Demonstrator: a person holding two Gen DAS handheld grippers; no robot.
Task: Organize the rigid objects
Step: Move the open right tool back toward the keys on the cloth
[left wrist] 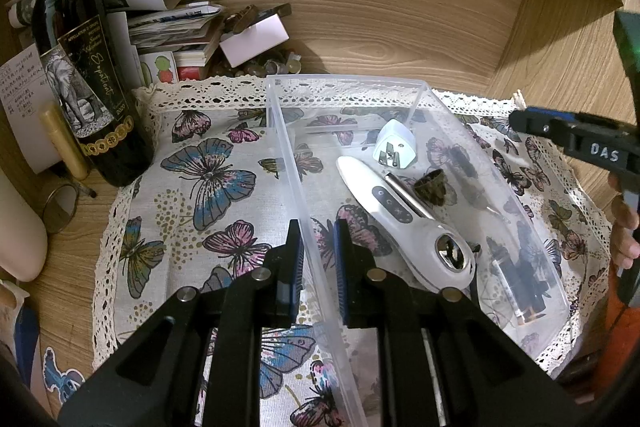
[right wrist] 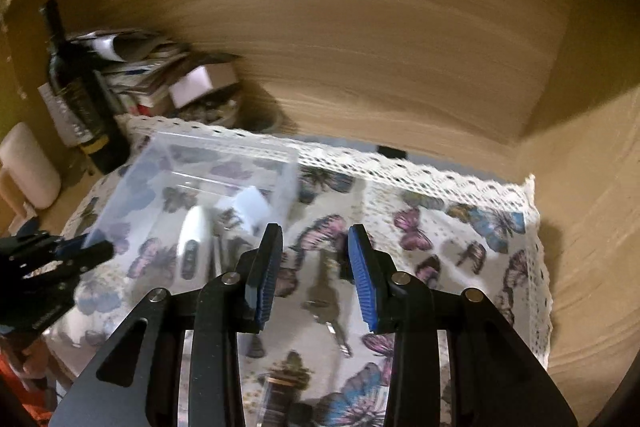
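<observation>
From the left wrist, our left hand-held gripper [left wrist: 318, 259] straddles the near wall of one clear plastic box [left wrist: 416, 95], fingers slightly apart on either side of it; we cannot tell whether they pinch it. Inside lie one white plug [left wrist: 394, 145], one white handheld device [left wrist: 404, 223] and one small dark cup [left wrist: 431, 187]. One wine bottle [left wrist: 86, 87] stands left on the table [left wrist: 400, 39].

From the right wrist, blurred, our right hand-held gripper [right wrist: 316, 275] hangs wide open and empty over the butterfly cloth [right wrist: 460, 227], above one set of keys [right wrist: 330, 311].
</observation>
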